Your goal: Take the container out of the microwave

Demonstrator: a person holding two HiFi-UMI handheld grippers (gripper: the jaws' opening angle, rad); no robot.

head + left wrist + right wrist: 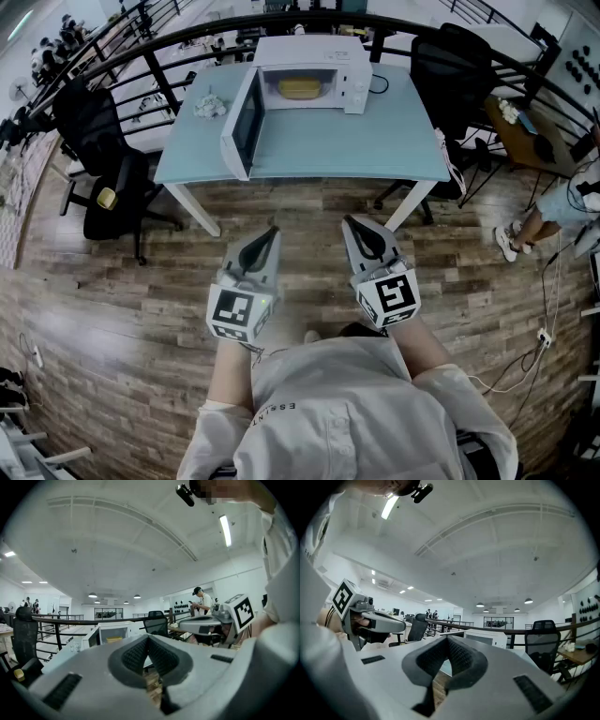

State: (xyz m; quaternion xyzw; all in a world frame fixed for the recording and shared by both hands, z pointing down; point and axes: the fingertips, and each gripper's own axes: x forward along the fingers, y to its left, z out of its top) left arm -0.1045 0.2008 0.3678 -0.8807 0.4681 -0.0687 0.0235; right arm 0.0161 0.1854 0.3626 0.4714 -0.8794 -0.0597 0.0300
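A white microwave [314, 75] stands at the back of a light blue table [347, 150], its door [242, 122] swung open to the left. Inside sits a yellow container [298, 88]. It also shows small in the left gripper view as the container [114, 640] within the microwave [112, 632]. My left gripper [272, 230] and right gripper [349, 221] hover side by side over the wooden floor, well short of the table. Both are shut with nothing between their jaws. Their tips meet in the left gripper [147, 637] view and the right gripper [448, 639] view.
A crumpled white thing [210, 106] lies on the table left of the door. Black office chairs [103, 159] stand left of the table, another chair [450, 66] at its right rear. A dark railing [187, 37] curves behind. A person [553, 206] stands at the right, with cables [539, 333] on the floor.
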